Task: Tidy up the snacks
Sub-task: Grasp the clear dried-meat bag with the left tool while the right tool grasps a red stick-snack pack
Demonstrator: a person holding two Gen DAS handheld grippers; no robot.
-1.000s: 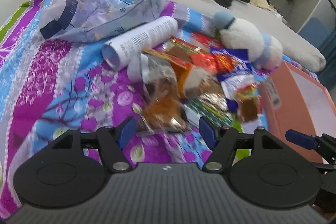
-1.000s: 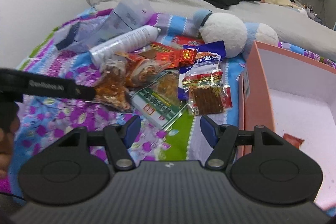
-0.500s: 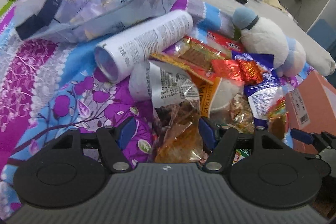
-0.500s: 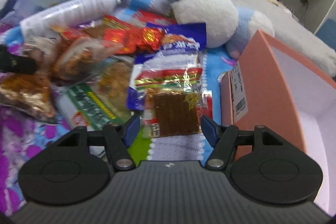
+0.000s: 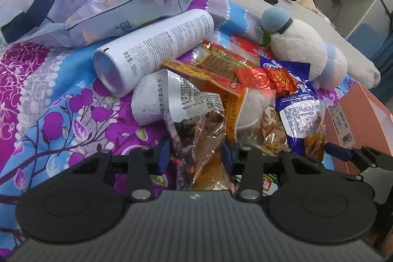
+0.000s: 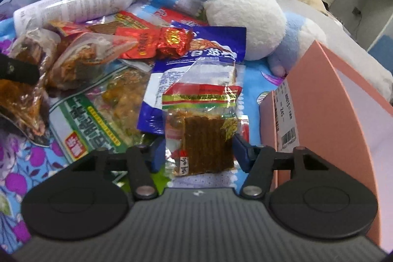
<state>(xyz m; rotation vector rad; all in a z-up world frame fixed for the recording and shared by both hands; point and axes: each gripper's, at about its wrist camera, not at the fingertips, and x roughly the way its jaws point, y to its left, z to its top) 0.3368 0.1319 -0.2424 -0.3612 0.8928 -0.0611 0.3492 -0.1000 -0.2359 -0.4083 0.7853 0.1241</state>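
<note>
Across the bed, with its purple and blue flowered cover, your snacks lie in a loose heap beside a pink box that stands open at the right. Behind the heap rests a white and blue plush toy, touching the box's far corner. A big pale tissue pack lies at the back left, and a white spray can lies on its side just in front of it, leaning on the snacks. Below the can sits a white crumpled wrapper, and a blue and white packet lies in the middle of the heap with a red foil sweet on its upper edge. A green packet lies flat to its left.

Your left tongs are closing, with a clear bag of brown snacks between the blue pads; you cannot tell whether the pads press it yet. Your right tongs are closing too, around a clear packet of brown sticks that lies on the cover just beside the box; the right pad touches its edge, the left pad stands just off it.
</note>
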